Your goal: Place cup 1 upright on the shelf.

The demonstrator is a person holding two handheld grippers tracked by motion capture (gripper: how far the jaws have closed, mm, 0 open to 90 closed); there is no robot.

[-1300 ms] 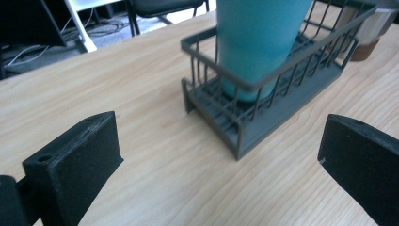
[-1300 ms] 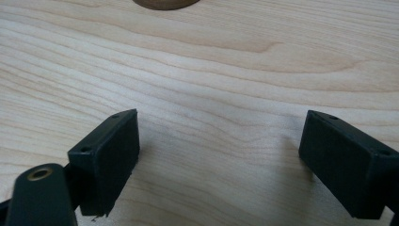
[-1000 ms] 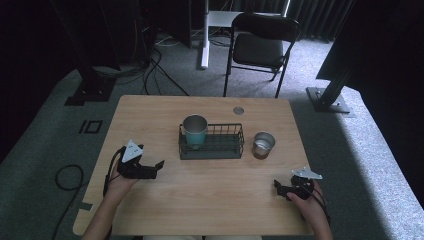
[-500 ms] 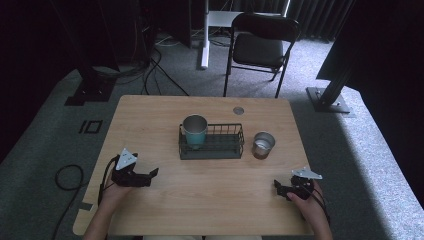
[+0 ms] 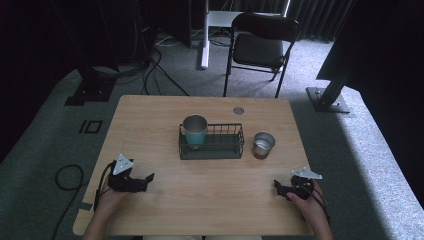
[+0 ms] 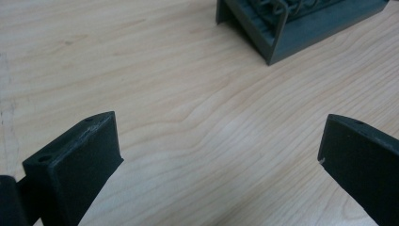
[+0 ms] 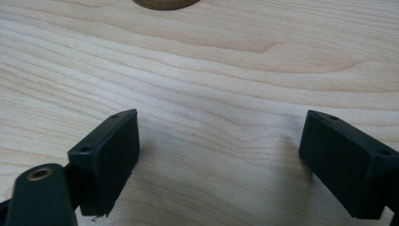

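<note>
Wire rack, dark and low, sits near the middle of the counter, a little toward its far edge, with a teal cup standing upright in its left end. Just beside the rack's right end stands a small metal cup, apart from it. In the left gripper view a corner of the rack shows beyond the jaws.

The left tool rests near the counter's near left corner, held by the person's left hand, its jaws wide apart and gripping nothing, aimed toward the right. The right tool lies near the near right corner in the right hand, jaws likewise spread (only bare wood between them), aimed leftward.

The counter is pale wood with a round grommet by its far edge. Beyond it stand a black folding chair on grey carpet, with cables trailing at the far left.
</note>
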